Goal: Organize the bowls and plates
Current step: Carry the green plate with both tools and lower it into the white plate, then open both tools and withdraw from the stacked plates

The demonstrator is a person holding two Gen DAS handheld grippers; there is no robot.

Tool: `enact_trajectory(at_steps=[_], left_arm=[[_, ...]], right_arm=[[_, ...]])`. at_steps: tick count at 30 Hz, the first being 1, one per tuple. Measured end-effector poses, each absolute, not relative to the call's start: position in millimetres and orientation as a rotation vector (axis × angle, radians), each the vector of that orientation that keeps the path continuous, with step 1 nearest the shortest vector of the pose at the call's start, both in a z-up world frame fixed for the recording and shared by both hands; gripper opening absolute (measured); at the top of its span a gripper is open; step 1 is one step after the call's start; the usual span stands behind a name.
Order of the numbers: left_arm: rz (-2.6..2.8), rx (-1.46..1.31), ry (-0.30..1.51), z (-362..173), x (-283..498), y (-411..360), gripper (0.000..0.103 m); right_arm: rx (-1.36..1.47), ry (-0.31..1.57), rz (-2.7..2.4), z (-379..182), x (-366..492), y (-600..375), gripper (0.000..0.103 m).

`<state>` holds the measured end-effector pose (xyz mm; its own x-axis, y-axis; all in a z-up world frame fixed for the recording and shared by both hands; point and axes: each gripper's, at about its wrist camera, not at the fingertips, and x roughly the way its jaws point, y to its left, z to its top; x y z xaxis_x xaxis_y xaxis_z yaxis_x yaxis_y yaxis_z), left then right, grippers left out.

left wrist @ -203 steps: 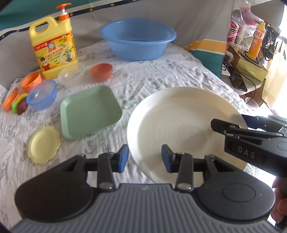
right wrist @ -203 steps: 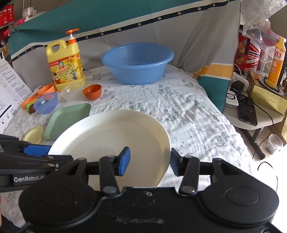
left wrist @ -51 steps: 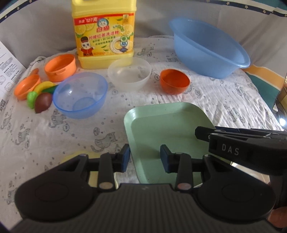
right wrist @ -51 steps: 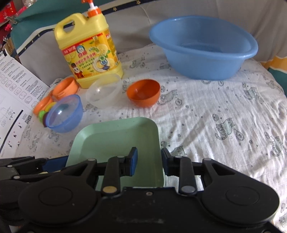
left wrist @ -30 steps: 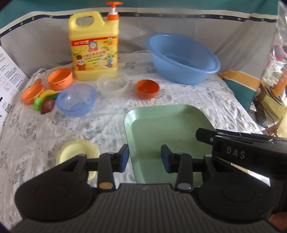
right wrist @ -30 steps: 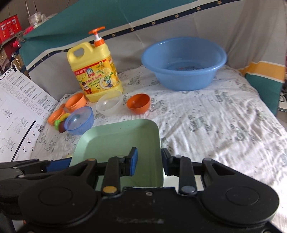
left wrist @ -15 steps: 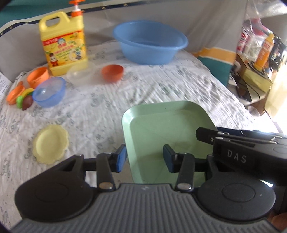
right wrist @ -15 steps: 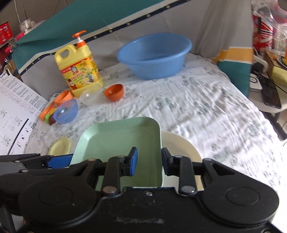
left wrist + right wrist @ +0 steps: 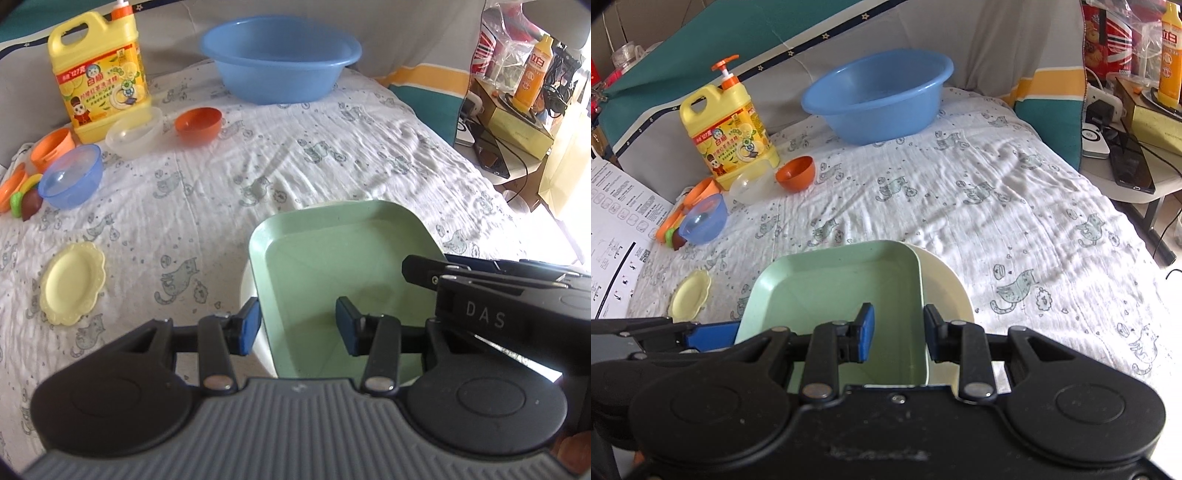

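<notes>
A green square plate [image 9: 343,266] sits over the big white round plate [image 9: 246,288], which shows only at its edges; both show in the right wrist view, green [image 9: 834,288] and white [image 9: 945,288]. My left gripper [image 9: 298,328] straddles the green plate's left rim with its jaws apart. My right gripper [image 9: 898,334] straddles the right rim, also apart. A small yellow scalloped plate [image 9: 72,282], a blue bowl [image 9: 70,181], a clear bowl [image 9: 135,134] and an orange bowl [image 9: 197,123] lie on the cloth at the left.
A yellow detergent jug [image 9: 101,74] and a large blue basin [image 9: 280,57] stand at the back. Orange cups and toy fruit [image 9: 22,184] lie far left. A side table with bottles and cables [image 9: 517,110] is past the right edge. Paper sheets [image 9: 617,236] lie left.
Both grippers carried the green plate from the left of the cloth to the right and lowered it over the white plate. Both jaws have widened a little.
</notes>
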<state>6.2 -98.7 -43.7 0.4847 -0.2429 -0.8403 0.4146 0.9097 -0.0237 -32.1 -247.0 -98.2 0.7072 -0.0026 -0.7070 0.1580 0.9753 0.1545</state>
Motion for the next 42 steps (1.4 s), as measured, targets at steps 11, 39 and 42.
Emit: enact_trajectory(at_steps=[11, 39, 42], left_arm=[[-0.411, 0.206, 1.031, -59.4, 11.8, -105.4, 0.043], [-0.405, 0.147, 0.973, -38.9, 7.0, -82.8, 0.103], [-0.391, 0.138, 0.972, -38.5, 6.8, -75.1, 0.103]], right_arm=[[0.241, 0.811, -0.097, -109.3, -26.8, -253.7, 0.030], [0.233, 0.743, -0.160, -88.1, -30.9, -252.2, 0.103], [0.230, 0.753, -0.162, -87.4, -30.0, -247.9, 0.103]])
